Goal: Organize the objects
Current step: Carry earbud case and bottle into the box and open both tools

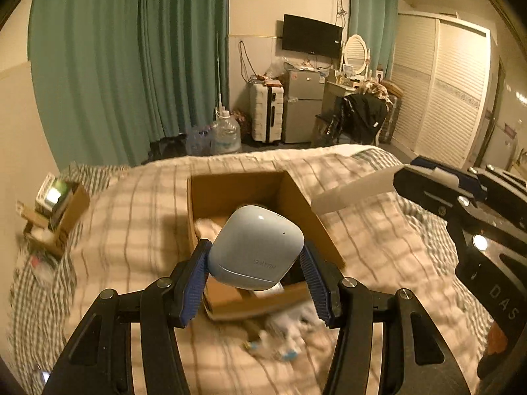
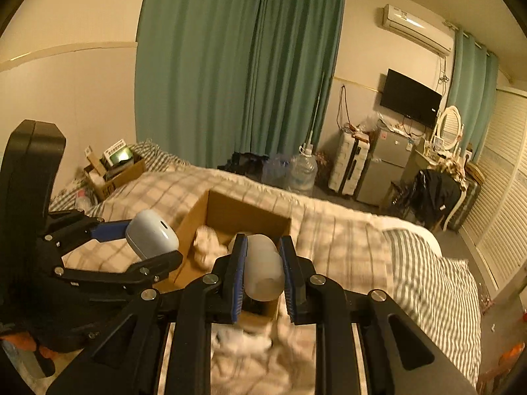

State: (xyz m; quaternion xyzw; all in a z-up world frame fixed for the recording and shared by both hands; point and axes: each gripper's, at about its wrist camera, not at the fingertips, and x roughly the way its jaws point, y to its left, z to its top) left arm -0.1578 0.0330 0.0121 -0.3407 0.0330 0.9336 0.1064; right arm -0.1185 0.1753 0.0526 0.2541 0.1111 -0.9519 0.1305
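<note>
My left gripper [image 1: 255,260] is shut on a pale blue earbud case [image 1: 255,247] and holds it above the near edge of an open cardboard box [image 1: 204,194] on the bed. It shows in the right wrist view [image 2: 153,245] with the case [image 2: 150,233] left of the box [image 2: 230,214]. My right gripper [image 2: 263,263] is shut on a white translucent bottle [image 2: 263,263], over the box's near side. In the left wrist view it [image 1: 411,174] holds that bottle [image 1: 352,191] at the right. A crumpled white cloth [image 2: 206,243] lies in the box.
The checked bedspread [image 1: 131,230] covers the bed. A second cardboard box [image 2: 115,171] with items sits at the bed's far left by the wall. Crumpled white items [image 1: 283,339] lie before the box. Water jugs [image 2: 301,171], suitcase, fridge and wardrobe stand beyond.
</note>
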